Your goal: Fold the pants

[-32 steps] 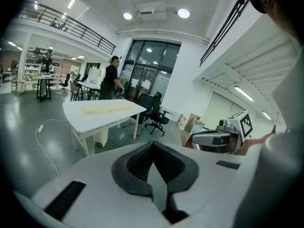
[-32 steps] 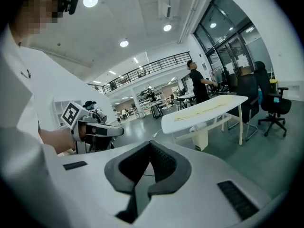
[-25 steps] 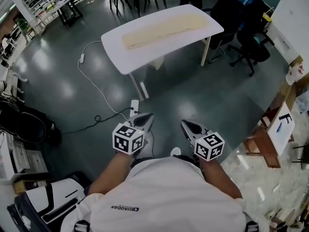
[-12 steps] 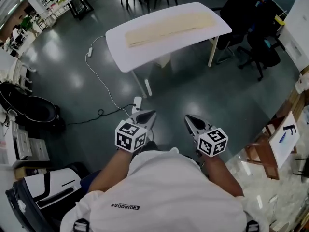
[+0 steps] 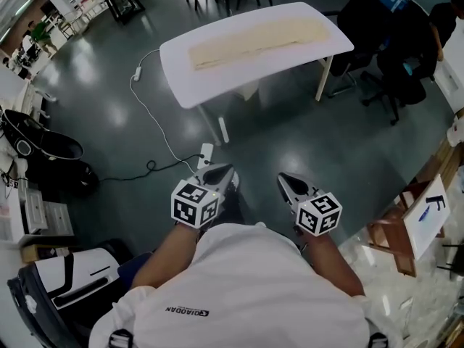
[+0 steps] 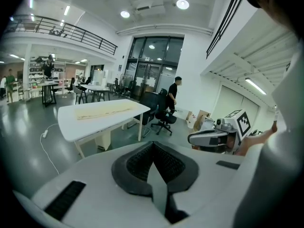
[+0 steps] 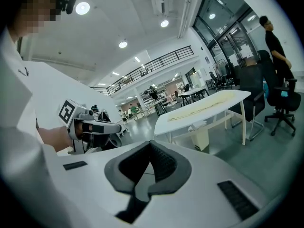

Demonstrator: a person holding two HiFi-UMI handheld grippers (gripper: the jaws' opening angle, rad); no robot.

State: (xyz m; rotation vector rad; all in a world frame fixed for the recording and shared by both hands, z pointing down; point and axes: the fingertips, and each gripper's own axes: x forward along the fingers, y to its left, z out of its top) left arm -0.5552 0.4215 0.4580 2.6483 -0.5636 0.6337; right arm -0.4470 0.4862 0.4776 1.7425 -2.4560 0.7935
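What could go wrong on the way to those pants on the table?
1. A white cable snakes over the floor between the person and the table; a foot could catch on it.
2. The left gripper and right gripper are both shut and empty, far from the pants; unless opened, they would probably only shove the cloth.

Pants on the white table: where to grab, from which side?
Probably take the pants by the two corners of one short end, coming in low from the near long side of the table. They lie flat in a narrow strip along it, so only the edges offer a pinch. Which end is the waist I cannot tell.
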